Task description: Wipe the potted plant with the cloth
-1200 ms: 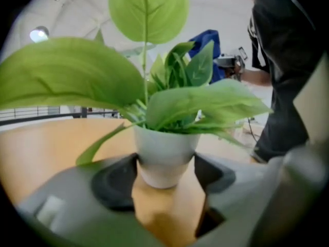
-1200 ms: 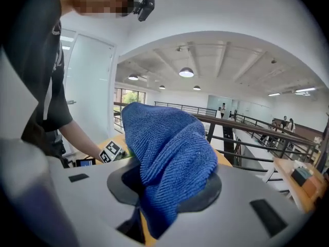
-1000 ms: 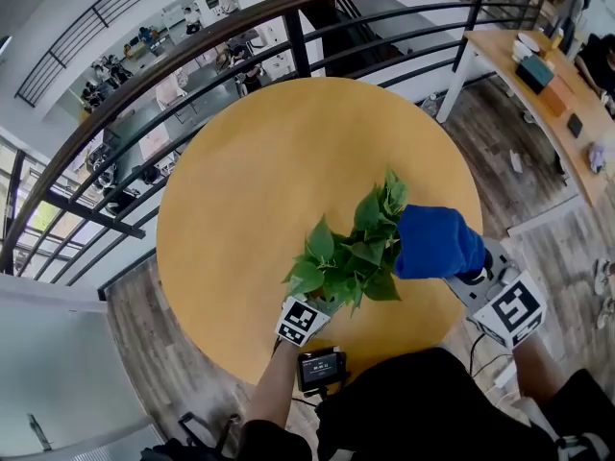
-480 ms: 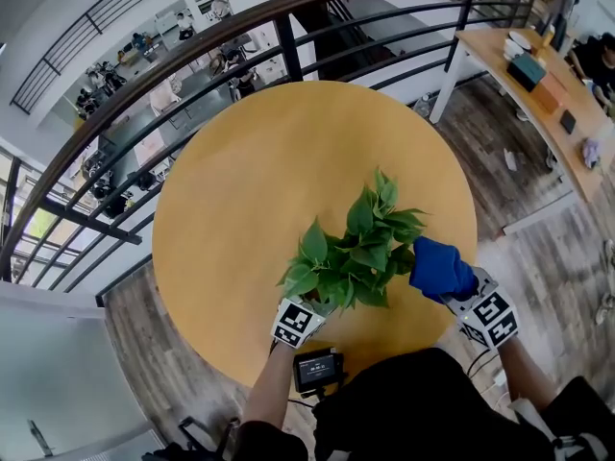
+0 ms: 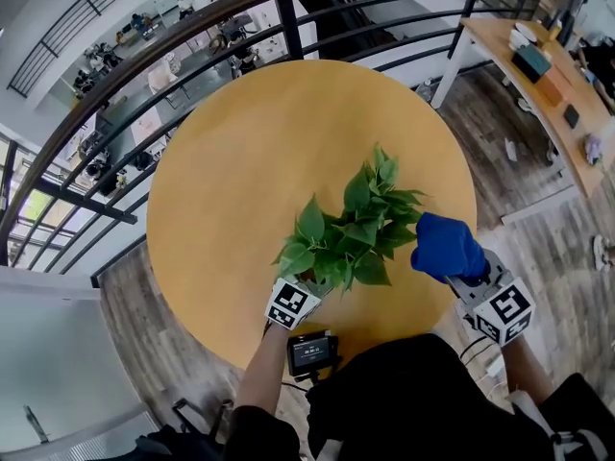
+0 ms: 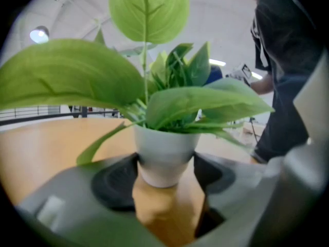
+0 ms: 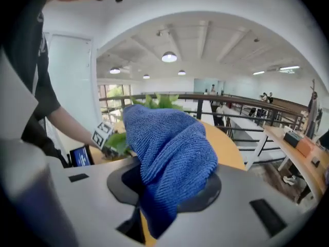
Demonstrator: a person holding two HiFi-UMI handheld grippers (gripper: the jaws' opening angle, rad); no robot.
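A leafy green plant [image 5: 351, 233] in a small white pot [image 6: 163, 156] stands near the front of the round wooden table [image 5: 250, 142]. My left gripper [image 5: 306, 291] is shut on the white pot, one pad on each side of it. To the plant's right, my right gripper [image 5: 459, 269] is shut on a bunched blue cloth [image 5: 445, 246], which sits just beside the rightmost leaves. In the right gripper view the cloth [image 7: 167, 156] bulges out over both pads and the plant's leaves [image 7: 159, 101] peek out behind it.
A black railing [image 5: 192, 41] curves round the far side of the table, with a lower floor beyond it. A long wooden desk [image 5: 548, 75] with items stands at the right. A small screen [image 5: 310, 353] hangs at the person's front.
The right gripper with the blue cloth has come down and away from the upper leaves to the plant's right side. The left gripper kept its hold on the pot.
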